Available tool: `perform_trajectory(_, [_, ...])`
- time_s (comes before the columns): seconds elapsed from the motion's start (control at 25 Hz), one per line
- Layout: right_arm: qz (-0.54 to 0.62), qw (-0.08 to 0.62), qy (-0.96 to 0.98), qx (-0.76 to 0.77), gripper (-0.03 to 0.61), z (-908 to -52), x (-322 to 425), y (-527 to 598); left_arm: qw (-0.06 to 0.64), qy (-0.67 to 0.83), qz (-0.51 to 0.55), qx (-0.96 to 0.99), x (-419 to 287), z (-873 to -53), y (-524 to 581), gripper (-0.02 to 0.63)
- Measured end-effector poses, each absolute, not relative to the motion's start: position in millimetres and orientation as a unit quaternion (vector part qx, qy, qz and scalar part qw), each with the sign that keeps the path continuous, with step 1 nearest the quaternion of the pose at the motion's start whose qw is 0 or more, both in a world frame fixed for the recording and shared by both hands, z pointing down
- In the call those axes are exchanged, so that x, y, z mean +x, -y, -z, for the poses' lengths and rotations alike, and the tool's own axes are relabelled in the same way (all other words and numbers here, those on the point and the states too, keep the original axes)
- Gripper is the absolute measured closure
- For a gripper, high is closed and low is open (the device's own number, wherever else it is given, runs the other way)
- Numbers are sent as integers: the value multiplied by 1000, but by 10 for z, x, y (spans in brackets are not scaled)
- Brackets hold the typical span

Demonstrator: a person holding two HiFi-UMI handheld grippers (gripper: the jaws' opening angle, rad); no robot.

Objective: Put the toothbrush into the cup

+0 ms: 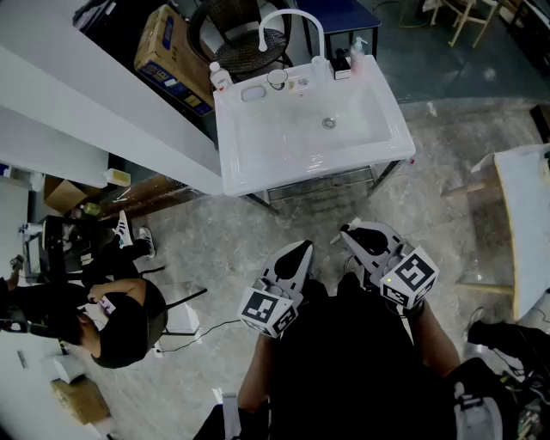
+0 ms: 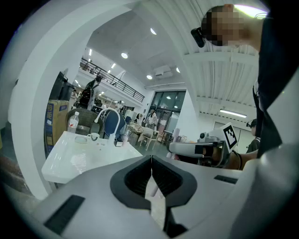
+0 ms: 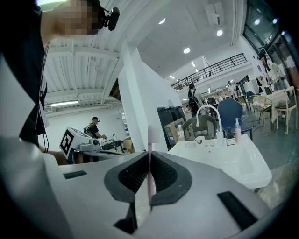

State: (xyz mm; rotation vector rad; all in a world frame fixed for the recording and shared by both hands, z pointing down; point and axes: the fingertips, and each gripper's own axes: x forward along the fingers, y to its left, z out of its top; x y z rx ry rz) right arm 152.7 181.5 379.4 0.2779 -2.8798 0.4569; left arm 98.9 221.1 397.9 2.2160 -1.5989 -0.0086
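Observation:
The white washbasin (image 1: 301, 137) stands ahead on thin legs, with a curved white faucet (image 1: 288, 21) at its back rim. A small cup (image 1: 277, 79) sits on that rim beside the faucet; it also shows as the cup (image 2: 93, 137) and the cup (image 3: 200, 140) in the gripper views. My right gripper (image 3: 149, 161) is shut on a thin pink toothbrush (image 3: 152, 140) that stands upright between its pads. My left gripper (image 2: 151, 162) is shut with nothing in it. Both grippers, left (image 1: 301, 251) and right (image 1: 348, 232), hang over the floor short of the basin.
A clear bottle (image 1: 220, 76) and a soap dispenser (image 1: 357, 53) stand on the basin's back rim. Behind it are a cardboard box (image 1: 168, 51) and a wicker chair (image 1: 236, 34). A white partition (image 1: 103, 112) runs along the left, a person (image 1: 120, 318) sits lower left, a white table (image 1: 526, 215) is at the right.

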Motion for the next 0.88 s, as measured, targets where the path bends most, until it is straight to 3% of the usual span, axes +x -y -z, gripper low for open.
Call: perform_trajectory(0.88, [-181,86,975,98,552,-3838,1895,-1626,207,572,-22,793,1360,-4048,-2076,601])
